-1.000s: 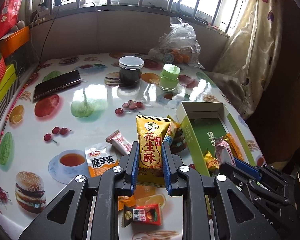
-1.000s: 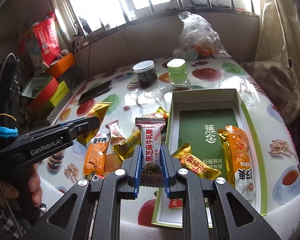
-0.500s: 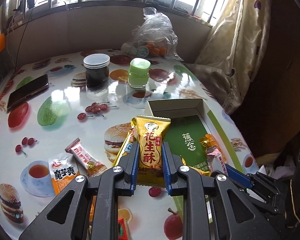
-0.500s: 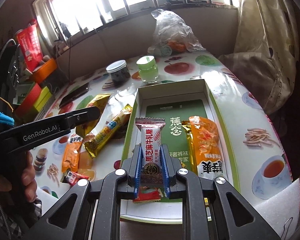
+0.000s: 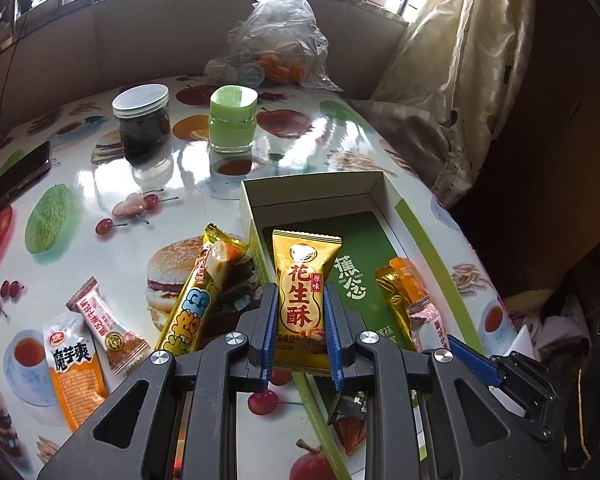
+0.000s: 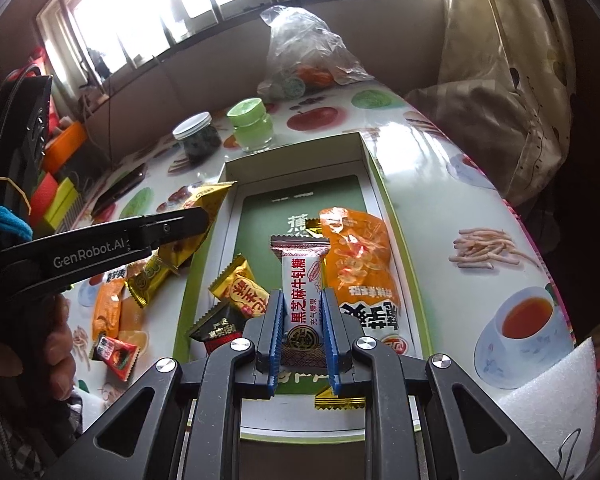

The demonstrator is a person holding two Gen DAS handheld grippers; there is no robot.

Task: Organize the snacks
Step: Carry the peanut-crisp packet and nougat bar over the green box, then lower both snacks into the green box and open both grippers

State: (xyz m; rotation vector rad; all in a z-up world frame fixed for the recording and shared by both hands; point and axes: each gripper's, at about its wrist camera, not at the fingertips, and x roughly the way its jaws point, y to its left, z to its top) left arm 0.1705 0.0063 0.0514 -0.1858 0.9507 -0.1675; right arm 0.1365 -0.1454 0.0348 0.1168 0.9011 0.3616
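Note:
My left gripper (image 5: 300, 300) is shut on a yellow peanut-candy packet (image 5: 304, 284), held upright above the near left wall of the open green-and-white box (image 5: 416, 232). My right gripper (image 6: 302, 308) is shut on a white and red sesame nougat bar (image 6: 302, 276), hanging over the middle of the same box (image 6: 374, 168). In the box lie an orange bag (image 6: 356, 264), a small yellow candy (image 6: 242, 290) and a black candy (image 6: 216, 326). Left of the box on the table are a long yellow bar (image 5: 198, 300), an orange packet (image 5: 74, 372) and a pink-white bar (image 5: 104, 324).
A dark jar (image 5: 142, 120) and a green jar (image 5: 233, 118) stand behind the box, with a plastic bag (image 5: 276, 40) farther back. A phone (image 5: 14, 180) lies at the far left. A curtain (image 5: 452, 64) hangs to the right. A small red candy (image 6: 114, 354) lies near the front edge.
Both grippers have carried their packets to the right and lower, from over the loose snacks to over the box. The box now looms larger in both views.

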